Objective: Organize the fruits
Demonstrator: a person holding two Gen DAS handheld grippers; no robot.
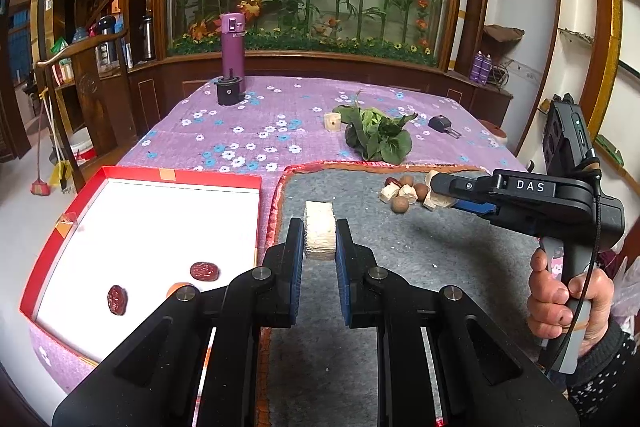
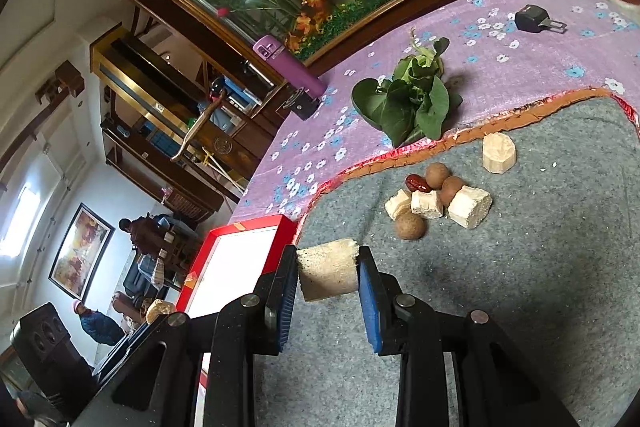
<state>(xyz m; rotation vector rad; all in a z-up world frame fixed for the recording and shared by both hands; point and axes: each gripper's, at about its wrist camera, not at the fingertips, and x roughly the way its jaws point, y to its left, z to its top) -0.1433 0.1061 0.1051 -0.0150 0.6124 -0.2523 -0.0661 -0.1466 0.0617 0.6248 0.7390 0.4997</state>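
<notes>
My left gripper [image 1: 319, 241] is shut on a pale sugarcane chunk [image 1: 319, 235], held above the grey mat [image 1: 400, 267] beside the red box [image 1: 120, 183]. Two red dates [image 1: 204, 271] lie on the box's white floor. My right gripper [image 2: 329, 273] is shut on another pale sugarcane chunk [image 2: 328, 273] above the mat [image 2: 520, 267]. In the left wrist view the right gripper [image 1: 440, 187] hovers at the fruit pile [image 1: 404, 193]. The pile holds sugarcane chunks [image 2: 469, 206], brown longans [image 2: 409, 226] and a red date [image 2: 418, 183].
A leafy green bunch [image 1: 378, 133] lies on the purple flowered tablecloth [image 1: 240, 123]. A purple flask [image 1: 233, 45] stands at the far left on a black base. A small black plug [image 1: 442, 125] and a pale cube [image 1: 333, 123] lie farther back.
</notes>
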